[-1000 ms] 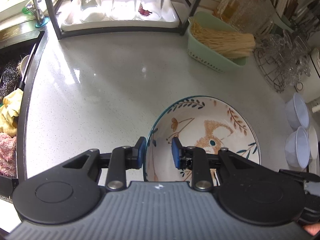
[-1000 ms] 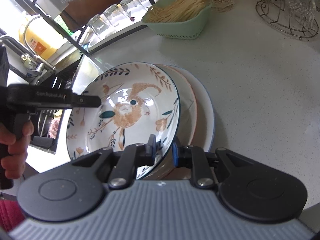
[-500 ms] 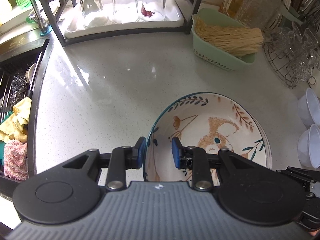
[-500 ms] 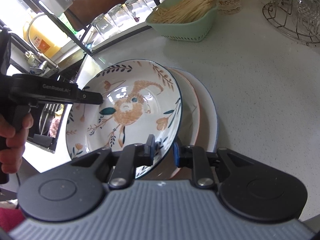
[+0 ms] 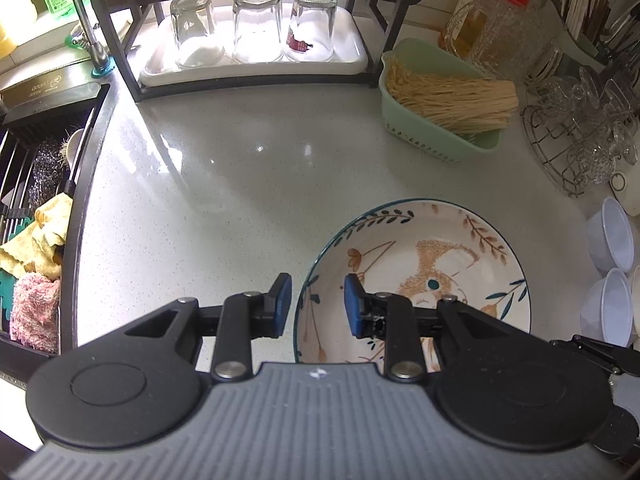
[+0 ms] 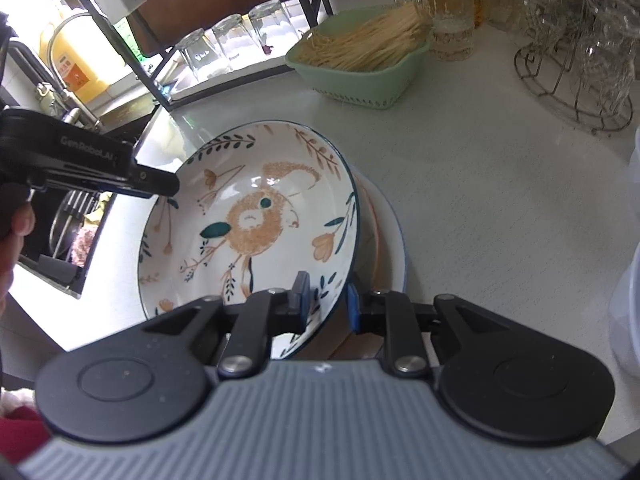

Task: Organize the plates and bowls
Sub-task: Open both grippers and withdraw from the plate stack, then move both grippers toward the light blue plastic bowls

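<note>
A patterned bowl (image 5: 420, 272) (image 6: 256, 216) with a blue rim and an orange animal design is tilted over a stack of plates (image 6: 394, 240), one peach-rimmed and one white with a blue edge. My left gripper (image 5: 316, 304) is shut on the bowl's left rim, one pad inside and one outside. In the right wrist view the left gripper's fingertips (image 6: 160, 186) meet that rim. My right gripper (image 6: 326, 304) is shut on the bowl's near right rim. The stack is hidden in the left wrist view.
Upturned glasses (image 5: 256, 28) stand on a white tray under a black rack. A green basket of noodles (image 5: 440, 108), a wire rack of glassware (image 5: 580, 140) and small white bowls (image 5: 608, 240) lie to the right. The sink (image 5: 36, 240) with cloths lies to the left.
Both grippers keep their hold on the bowl. The bowl has shifted slightly over the stacked plates, and both views have tilted a little.
</note>
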`<state>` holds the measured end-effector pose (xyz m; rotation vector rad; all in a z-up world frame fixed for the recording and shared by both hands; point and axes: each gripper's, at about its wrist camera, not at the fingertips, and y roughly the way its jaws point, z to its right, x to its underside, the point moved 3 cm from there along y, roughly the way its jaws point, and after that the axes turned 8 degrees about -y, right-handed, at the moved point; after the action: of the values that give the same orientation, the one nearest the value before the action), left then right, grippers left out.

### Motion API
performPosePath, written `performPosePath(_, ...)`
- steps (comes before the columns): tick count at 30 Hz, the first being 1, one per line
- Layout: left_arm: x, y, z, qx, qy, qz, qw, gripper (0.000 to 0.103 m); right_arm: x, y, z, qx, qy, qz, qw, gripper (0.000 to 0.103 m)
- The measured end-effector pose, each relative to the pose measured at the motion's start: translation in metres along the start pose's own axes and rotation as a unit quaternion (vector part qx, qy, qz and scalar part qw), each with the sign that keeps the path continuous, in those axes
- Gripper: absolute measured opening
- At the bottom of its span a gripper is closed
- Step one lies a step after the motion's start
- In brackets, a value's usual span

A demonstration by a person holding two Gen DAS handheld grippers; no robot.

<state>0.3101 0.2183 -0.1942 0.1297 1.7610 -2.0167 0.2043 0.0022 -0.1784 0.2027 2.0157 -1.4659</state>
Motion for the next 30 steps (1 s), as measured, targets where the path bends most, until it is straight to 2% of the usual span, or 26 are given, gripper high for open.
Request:
performPosePath(5,0.005,-0.016,0.004,0.017,-0.021,0.022,0.9994,0.032,-0.003,-0.003,0.000,0.007,-0.009,0.005,1.000,0.023)
performPosePath(9,0.007,-0.031,0.011,0.026,-0.026,0.043,0.9984,0.032,-0.007,-0.012,-0.003,0.051,-0.044,0.020,0.998,0.024)
performPosePath(14,0.011,-0.048,0.015,0.036,-0.047,0.069,0.9959,0.032,-0.003,-0.013,0.007,0.035,-0.031,0.018,0.999,0.024)
performPosePath(20,0.017,-0.073,0.027,0.048,-0.064,0.098,0.9919,0.032,-0.013,-0.041,0.018,0.012,-0.016,0.069,0.997,0.023)
performPosePath(30,0.034,-0.125,0.070,0.058,-0.025,0.173,0.9829,0.032,-0.029,-0.114,0.034,0.002,-0.023,0.169,0.985,0.023)
